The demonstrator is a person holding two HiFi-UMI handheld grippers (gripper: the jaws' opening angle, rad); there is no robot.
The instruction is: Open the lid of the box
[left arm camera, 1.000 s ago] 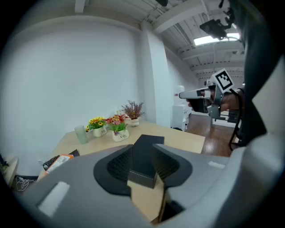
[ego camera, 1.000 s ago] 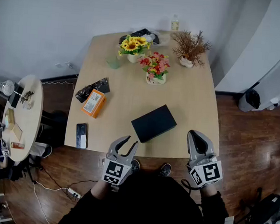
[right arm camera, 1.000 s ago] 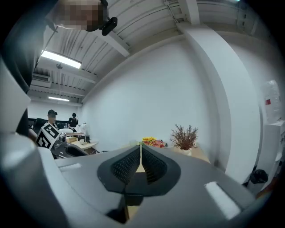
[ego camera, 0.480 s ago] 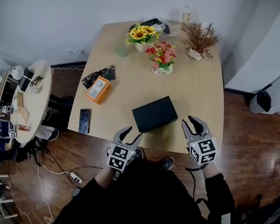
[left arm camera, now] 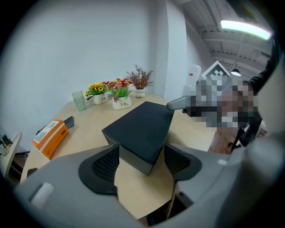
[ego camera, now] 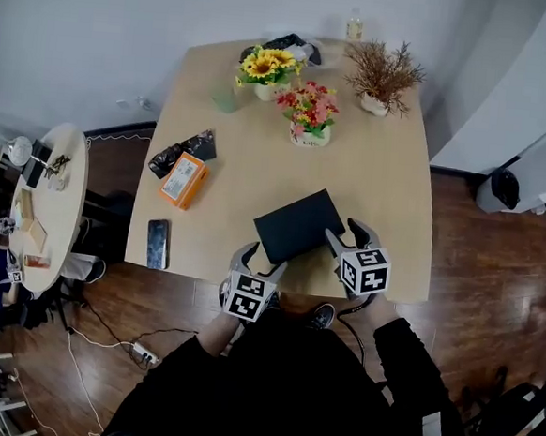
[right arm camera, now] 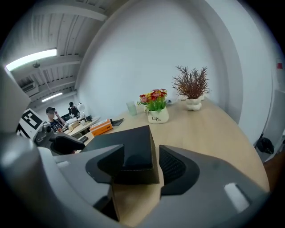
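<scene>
A flat black box (ego camera: 299,226) with its lid down lies skewed near the front edge of the wooden table (ego camera: 388,193). My left gripper (ego camera: 263,259) is at the box's near left corner, its jaws opening. In the left gripper view that corner of the box (left arm camera: 140,129) stands between the pads of the left gripper (left arm camera: 141,162), unpressed. My right gripper (ego camera: 347,232) is at the near right corner, its jaws also opening. In the right gripper view the box (right arm camera: 131,149) reaches in between the spread jaws of the right gripper (right arm camera: 141,167).
An orange carton (ego camera: 183,179), a black pouch (ego camera: 184,149) and a phone (ego camera: 157,244) lie at the table's left. Flower pots (ego camera: 306,121), sunflowers (ego camera: 263,70), a dried plant (ego camera: 383,75) and a green cup (ego camera: 224,98) stand at the back. A round side table (ego camera: 52,214) is at the far left.
Both grippers have moved forward from off the table's front edge to the box's near corners. Both sets of jaws have spread wider, the right from nearly shut.
</scene>
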